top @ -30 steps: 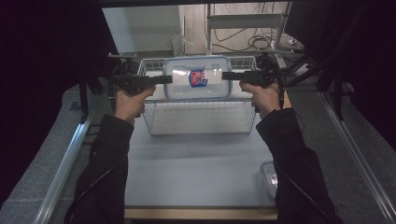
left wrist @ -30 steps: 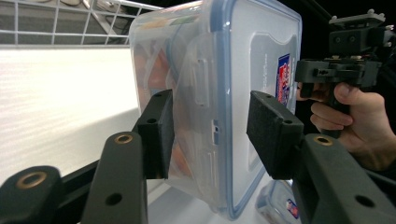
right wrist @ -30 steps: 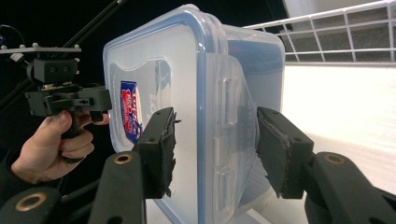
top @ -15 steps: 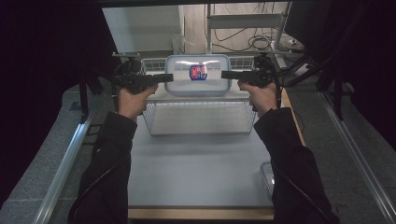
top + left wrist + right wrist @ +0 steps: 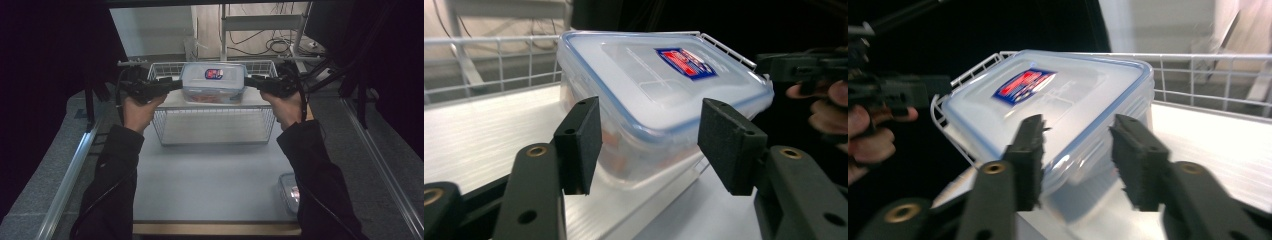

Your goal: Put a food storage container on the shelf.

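Centre top of the high view: lidded container sits in the wire basket. My left claw opening, right claw closing, both flanking its short ends, pads apart from it. Bare bench lower frame.

The right gripper view was smeared with motion, so where the right gripper's pads met the lidded container could not be told. The container's label was too small to read from above. Near the wire basket, a second clear container sat half hidden behind the right sleeve, its contents unclear
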Demonstrator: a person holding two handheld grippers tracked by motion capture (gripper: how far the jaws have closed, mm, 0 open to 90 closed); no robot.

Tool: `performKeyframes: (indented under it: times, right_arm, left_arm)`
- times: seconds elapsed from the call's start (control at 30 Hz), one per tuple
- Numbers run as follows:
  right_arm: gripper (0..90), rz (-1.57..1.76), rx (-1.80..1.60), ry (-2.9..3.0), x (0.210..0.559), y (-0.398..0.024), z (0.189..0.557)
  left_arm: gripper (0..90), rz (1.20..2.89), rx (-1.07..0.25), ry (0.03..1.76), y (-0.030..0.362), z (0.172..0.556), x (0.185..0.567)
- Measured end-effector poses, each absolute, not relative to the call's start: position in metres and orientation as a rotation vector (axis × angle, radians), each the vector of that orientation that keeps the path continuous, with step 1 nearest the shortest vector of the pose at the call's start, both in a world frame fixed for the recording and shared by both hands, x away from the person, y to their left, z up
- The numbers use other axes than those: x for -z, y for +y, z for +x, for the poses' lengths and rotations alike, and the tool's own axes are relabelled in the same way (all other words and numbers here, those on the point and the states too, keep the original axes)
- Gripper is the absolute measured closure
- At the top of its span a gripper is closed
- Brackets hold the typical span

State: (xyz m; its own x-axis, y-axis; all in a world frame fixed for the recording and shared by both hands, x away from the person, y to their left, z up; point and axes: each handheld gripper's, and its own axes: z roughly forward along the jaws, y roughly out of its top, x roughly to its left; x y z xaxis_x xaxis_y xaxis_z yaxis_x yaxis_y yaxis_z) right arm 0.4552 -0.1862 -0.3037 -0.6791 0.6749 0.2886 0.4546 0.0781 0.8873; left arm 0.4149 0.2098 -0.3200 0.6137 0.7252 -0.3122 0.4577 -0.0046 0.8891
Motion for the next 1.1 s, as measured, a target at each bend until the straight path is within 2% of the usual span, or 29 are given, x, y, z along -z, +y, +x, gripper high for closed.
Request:
performKeyframes:
  times: [0.07,0.1,0.17,0.2,0.23,0.27,0.4,0.93,1.1]
  right_arm:
    - [73.8,1.083,-1.609,2.165,0.303,-0.187,0.442]
    - [80.8,1.021,-1.585,2.174,0.306,-0.184,0.429]
    - [84.4,0.997,-1.586,2.206,0.312,-0.181,0.422]
    - [84.4,0.997,-1.586,2.206,0.312,-0.181,0.422]
    - [88.0,0.974,-1.569,2.254,0.322,-0.174,0.419]
    - [88.0,0.974,-1.569,2.254,0.322,-0.174,0.419]
    - [89.7,0.973,-1.504,2.305,0.336,-0.163,0.426]
    - [89.8,1.045,-1.464,2.282,0.342,-0.164,0.443]
    - [85.9,1.012,-1.492,2.279,0.342,-0.167,0.433]
  left_arm:
    - [46.6,1.667,-0.312,0.966,0.21,0.407,0.323]
    - [53.7,1.682,-0.328,0.957,0.208,0.404,0.325]
    - [61.8,1.712,-0.344,0.937,0.205,0.399,0.33]
    - [61.8,1.73,-0.358,0.931,0.203,0.398,0.333]
    - [71.5,1.75,-0.368,0.928,0.199,0.397,0.336]
    - [71.5,1.757,-0.37,0.929,0.197,0.397,0.339]
    - [81.8,1.774,-0.362,0.944,0.188,0.402,0.346]
    - [81.5,1.738,-0.292,0.977,0.18,0.407,0.353]
    - [73.7,1.763,-0.33,0.916,0.173,0.39,0.35]
